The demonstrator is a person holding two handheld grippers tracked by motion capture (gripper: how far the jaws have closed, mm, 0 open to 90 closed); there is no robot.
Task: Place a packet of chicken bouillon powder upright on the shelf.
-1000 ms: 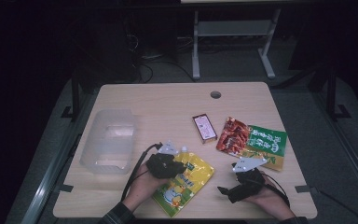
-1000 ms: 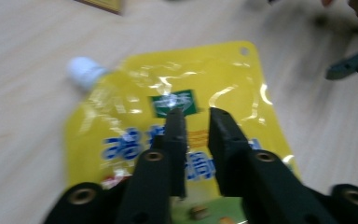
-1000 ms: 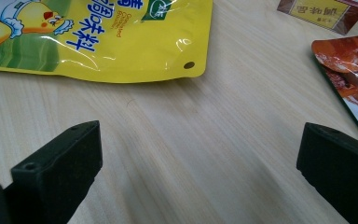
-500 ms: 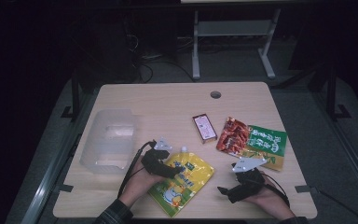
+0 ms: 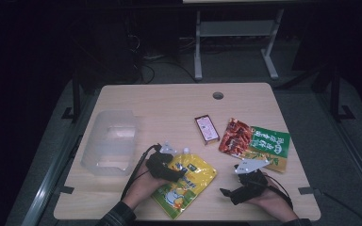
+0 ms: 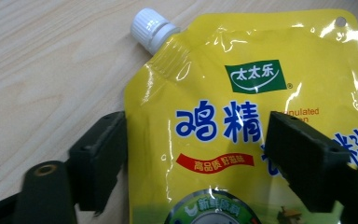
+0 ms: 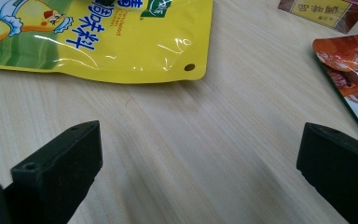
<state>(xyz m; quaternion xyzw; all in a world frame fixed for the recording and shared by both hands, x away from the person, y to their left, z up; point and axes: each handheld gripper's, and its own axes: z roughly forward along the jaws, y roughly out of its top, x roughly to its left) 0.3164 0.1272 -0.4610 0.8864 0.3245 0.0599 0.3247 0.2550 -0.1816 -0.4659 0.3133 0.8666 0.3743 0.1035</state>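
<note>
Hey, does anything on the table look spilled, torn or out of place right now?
Nothing stands out. The yellow pouch lies flat, cap on, between the left gripper's open jaws, which have just been opening.

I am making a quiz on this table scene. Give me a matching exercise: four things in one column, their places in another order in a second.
Things:
1. yellow spouted plastic pouch
2. clear plastic tub
3. small pink rectangular box
4. green and red snack packets

Places:
A. left part of the table
B. table's middle
C. right part of the table
D. below the left tongs, near front edge

Pairs: 1-D, 2-A, 3-B, 4-C
</note>
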